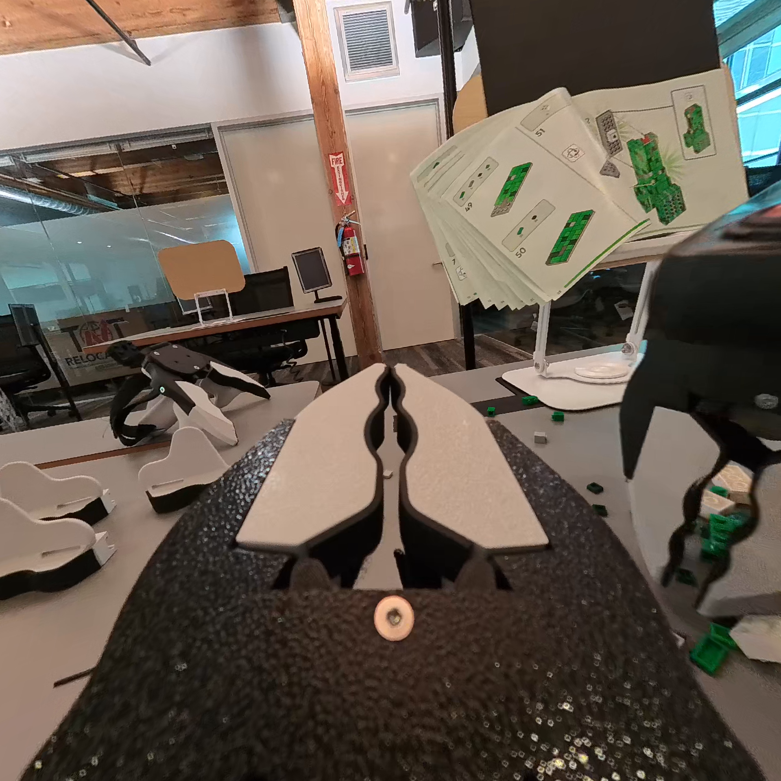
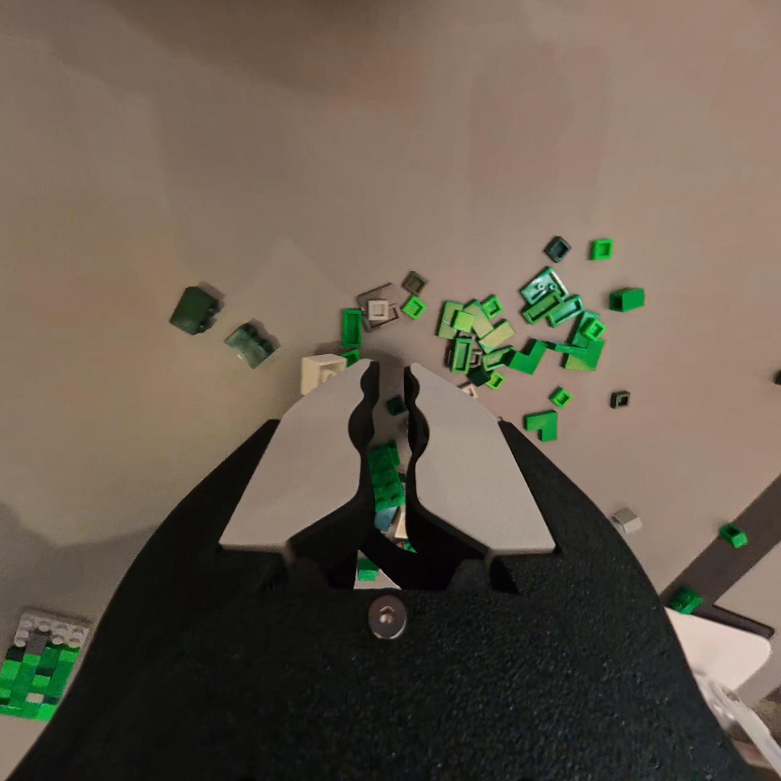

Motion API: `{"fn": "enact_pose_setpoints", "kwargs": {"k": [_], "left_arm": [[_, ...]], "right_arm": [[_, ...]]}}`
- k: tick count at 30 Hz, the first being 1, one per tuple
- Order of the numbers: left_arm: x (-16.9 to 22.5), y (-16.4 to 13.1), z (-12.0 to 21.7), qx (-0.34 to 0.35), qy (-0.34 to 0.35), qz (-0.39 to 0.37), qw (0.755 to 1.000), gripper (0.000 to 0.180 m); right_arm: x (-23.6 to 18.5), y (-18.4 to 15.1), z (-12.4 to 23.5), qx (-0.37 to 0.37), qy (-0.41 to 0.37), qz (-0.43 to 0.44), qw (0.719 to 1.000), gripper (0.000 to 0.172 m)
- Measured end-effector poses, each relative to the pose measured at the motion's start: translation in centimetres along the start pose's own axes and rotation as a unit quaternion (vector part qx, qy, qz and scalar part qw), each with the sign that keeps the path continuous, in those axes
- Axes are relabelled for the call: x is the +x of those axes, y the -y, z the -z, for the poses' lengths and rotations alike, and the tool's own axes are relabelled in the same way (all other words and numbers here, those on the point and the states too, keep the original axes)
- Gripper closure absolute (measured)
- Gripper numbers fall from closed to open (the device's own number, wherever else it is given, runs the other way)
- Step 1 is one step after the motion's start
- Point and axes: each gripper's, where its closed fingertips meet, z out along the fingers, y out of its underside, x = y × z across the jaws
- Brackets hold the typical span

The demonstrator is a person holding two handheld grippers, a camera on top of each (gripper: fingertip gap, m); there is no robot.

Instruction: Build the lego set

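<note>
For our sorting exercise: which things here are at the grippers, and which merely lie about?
At the grippers: right gripper open above scattered green bricks; left gripper shut, holding nothing.
Lying about: instruction booklet, white stand, spare gripper, white cradles, partly built model.

Black pebbled gripper bodies, grey wavy-edged fingers (image 1: 329,456), central screw (image 1: 394,618).

The green-and-grey brick plate (image 2: 36,672) is cut off at the frame's edge, its bricks blurred.
</note>
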Motion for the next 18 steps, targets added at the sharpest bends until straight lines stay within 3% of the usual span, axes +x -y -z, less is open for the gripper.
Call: {"fn": "enact_pose_setpoints", "kwargs": {"k": [3, 6, 13, 18], "left_arm": [[0.2, 0.0, 0.0, -0.002, -0.003, -0.005, 1.000, 0.180], [0.4, 0.0, -0.1, -0.002, -0.006, -0.008, 1.000, 0.180], [-0.2, 0.1, 0.0, 0.003, 0.003, 0.002, 1.000, 0.180], [-0.6, 0.1, 0.1, 0.005, 0.010, 0.012, 1.000, 0.180]], "right_arm": [[0.2, -0.2, -0.1, -0.006, 0.010, -0.014, 1.000, 0.162], [-1.8, -0.1, 0.1, 0.002, 0.077, 0.006, 0.997, 0.160], [-2.0, -0.3, 0.4, 0.016, 0.066, 0.012, 0.998, 0.151], [0.7, -1.9, 1.7, 0.041, 0.012, -0.069, 0.997, 0.152]]}}
